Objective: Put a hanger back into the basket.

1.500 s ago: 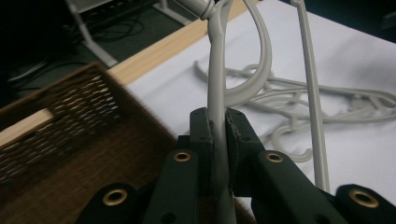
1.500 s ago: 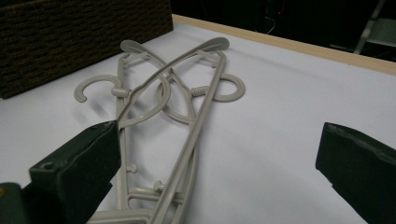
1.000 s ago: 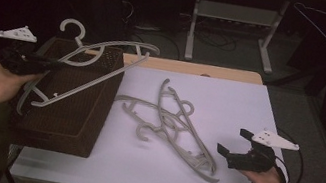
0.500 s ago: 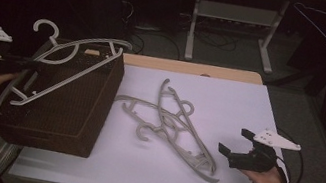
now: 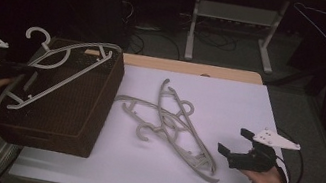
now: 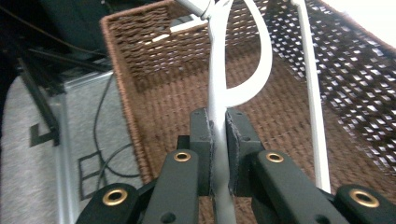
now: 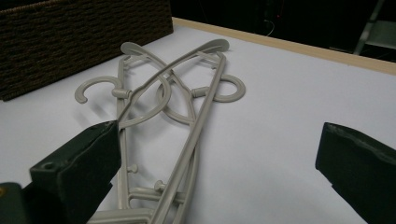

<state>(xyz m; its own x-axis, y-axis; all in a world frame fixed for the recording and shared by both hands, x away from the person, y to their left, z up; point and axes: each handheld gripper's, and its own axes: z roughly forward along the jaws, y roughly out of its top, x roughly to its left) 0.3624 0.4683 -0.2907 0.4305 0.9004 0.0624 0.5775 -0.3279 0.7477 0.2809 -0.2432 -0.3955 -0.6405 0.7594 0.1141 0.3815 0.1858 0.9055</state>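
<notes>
Tabletop (image 5: 231,98): white-covered, with a bare wooden strip along its far edge; dark floor, cables and a metal stand's legs (image 5: 231,37) lie beyond it.
Wicker basket (image 5: 72,106): dark brown, at the tabletop's left end, its outer corner jutting past the edge over a grey frame.
Held hanger (image 5: 60,71): pale plastic, slanting across the basket's open top, hook (image 5: 39,35) toward the far left corner; in the left gripper view its bars run over the woven bottom (image 6: 187,88).
Hanger pile (image 5: 170,123): two or three grey hangers crossed flat on the tabletop between basket and right hand, hooks curling outward; the right gripper view shows them overlapping (image 7: 182,98), the basket wall (image 7: 70,37) behind them.
Wire hanger (image 5: 318,20): thin outline in the dark at far right, well apart from the work.
Left tool (image 5: 28,69): clenched on the held hanger's bar, pads pressed on both sides of it (image 6: 219,149), beside the basket's left rim.
Right tool (image 5: 232,142): released, jaws wide apart and holding nothing, just beside the near end of the hanger pile.
</notes>
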